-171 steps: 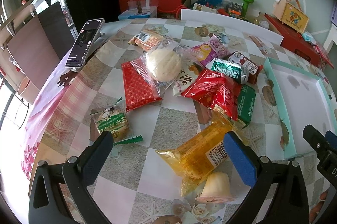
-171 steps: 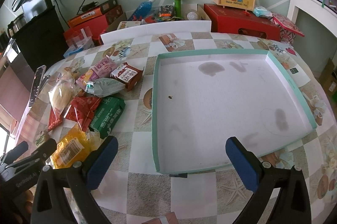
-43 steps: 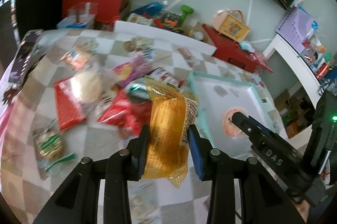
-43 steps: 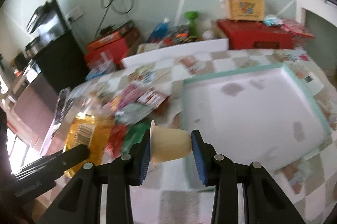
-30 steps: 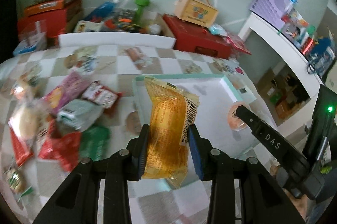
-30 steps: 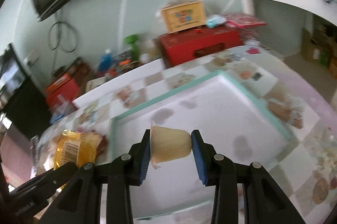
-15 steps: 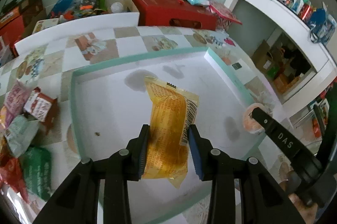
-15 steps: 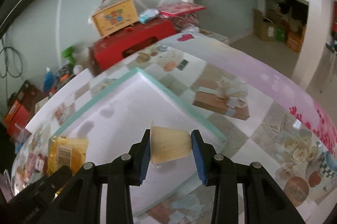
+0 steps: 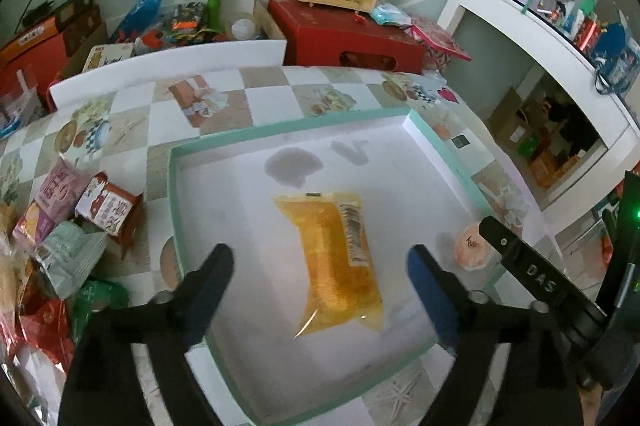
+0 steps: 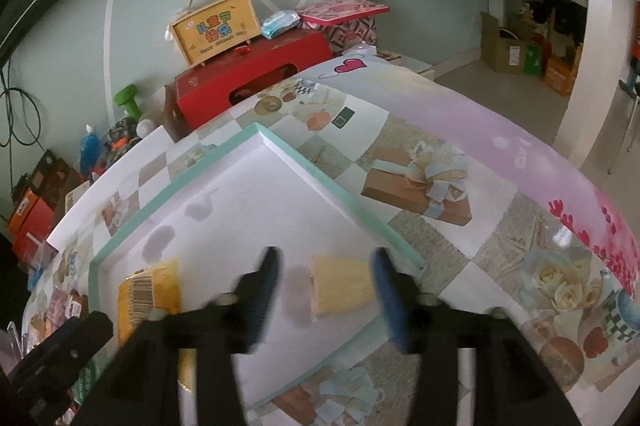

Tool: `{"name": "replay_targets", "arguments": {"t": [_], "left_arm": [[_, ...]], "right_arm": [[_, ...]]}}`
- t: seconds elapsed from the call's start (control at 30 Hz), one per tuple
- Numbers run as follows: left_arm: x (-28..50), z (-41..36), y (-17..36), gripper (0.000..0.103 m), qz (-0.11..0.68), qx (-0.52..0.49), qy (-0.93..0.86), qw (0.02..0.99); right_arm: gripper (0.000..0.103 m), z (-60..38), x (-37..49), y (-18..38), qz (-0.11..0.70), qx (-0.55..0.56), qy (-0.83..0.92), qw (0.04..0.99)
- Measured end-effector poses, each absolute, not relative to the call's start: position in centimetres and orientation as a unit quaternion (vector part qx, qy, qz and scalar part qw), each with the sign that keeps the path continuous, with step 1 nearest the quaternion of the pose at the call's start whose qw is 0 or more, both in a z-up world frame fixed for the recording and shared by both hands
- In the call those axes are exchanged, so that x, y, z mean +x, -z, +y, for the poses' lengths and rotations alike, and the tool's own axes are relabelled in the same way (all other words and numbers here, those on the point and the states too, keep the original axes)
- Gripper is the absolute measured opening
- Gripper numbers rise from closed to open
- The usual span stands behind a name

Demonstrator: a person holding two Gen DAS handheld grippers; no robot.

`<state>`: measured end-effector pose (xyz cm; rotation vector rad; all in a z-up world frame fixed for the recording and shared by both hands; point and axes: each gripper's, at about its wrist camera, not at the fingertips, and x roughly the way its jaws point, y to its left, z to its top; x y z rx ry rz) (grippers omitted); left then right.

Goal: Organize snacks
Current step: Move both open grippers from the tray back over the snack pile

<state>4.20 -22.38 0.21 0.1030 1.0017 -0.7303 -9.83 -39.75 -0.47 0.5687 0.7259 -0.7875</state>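
Just then, both snacks were being let go into the tray [image 9: 304, 125].
Left hand-held gripper [image 9: 320, 266] was opening, yellow packet [image 9: 336, 258] lying loose between its jaws; right hand-held gripper [image 10: 326, 290] was opening around the jelly cup [image 10: 340, 288]; next, likely fetching from the snack pile [image 9: 68, 226] at far left.

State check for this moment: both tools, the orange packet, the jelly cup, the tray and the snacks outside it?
left tool: jaws opening, pads clear of the packet
right tool: jaws opening, cup between them
orange packet: lying flat in the tray
jelly cup: on its side, at the tray's corner
tray: holds only those two
remaining snacks: piled beside the tray
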Motion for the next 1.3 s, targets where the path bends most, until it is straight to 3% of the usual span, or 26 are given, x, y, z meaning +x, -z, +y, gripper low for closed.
{"name": "replay_targets", "arguments": {"t": [0.1,0.2,0.4,0.93,1.3], "left_arm": [[4.4,-21.9,0.1,0.097,0.471,0.052,0.334,0.815],[4.6,-21.6,0.5,0.097,0.473,0.053,0.320,0.819],[4.6,-21.7,0.9,0.103,0.469,0.065,0.309,0.825],[4.0,-20.3,-0.3,0.103,0.447,0.062,0.294,0.843],[4.9,-14.5,-1.5,0.103,0.440,0.030,0.233,0.867]], "right_arm": [[0.087,-39.5,-9.7,0.3,0.341,0.264,0.371,0.822],[0.103,-39.4,-9.6,0.3,0.343,0.261,0.373,0.822],[0.103,-39.3,-9.7,0.1,0.336,0.265,0.367,0.826],[0.103,-38.0,-8.8,-1.1,0.345,0.255,0.348,0.834],[0.103,-34.1,-6.7,-2.6,0.320,0.261,0.265,0.871]]}}
